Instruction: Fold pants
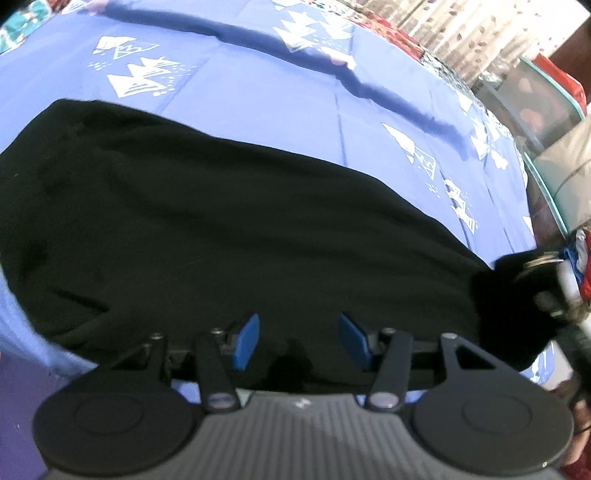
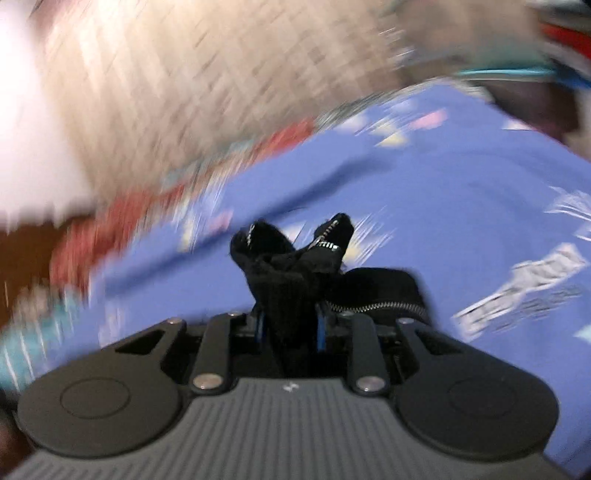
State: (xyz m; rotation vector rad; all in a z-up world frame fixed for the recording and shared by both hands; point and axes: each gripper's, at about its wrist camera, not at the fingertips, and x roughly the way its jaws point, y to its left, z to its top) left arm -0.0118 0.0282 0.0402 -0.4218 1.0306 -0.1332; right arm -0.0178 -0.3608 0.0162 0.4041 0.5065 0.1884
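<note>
The black pants point(image 1: 221, 229) lie spread across a blue bedsheet point(image 1: 258, 103) with white prints. My left gripper point(image 1: 301, 341) hovers low over their near edge. Its blue pads point(image 1: 245, 339) stand apart with their inner faces bare, and the black cloth lies under them. At the right edge of the left wrist view my right gripper point(image 1: 546, 288) lifts the pants' end. In the right wrist view, the right gripper point(image 2: 291, 328) is shut on a bunched fold of the pants point(image 2: 291, 266), with a silver zipper point(image 2: 373, 306) showing beside it. That view is motion-blurred.
A long dark shadow point(image 1: 388, 92) crosses the sheet at the back. Beyond the bed hang a pale patterned curtain point(image 1: 461, 33) and a patchwork cover edge point(image 1: 402, 40). Boxes and a teal-rimmed container point(image 1: 535, 107) stand off the bed's right side.
</note>
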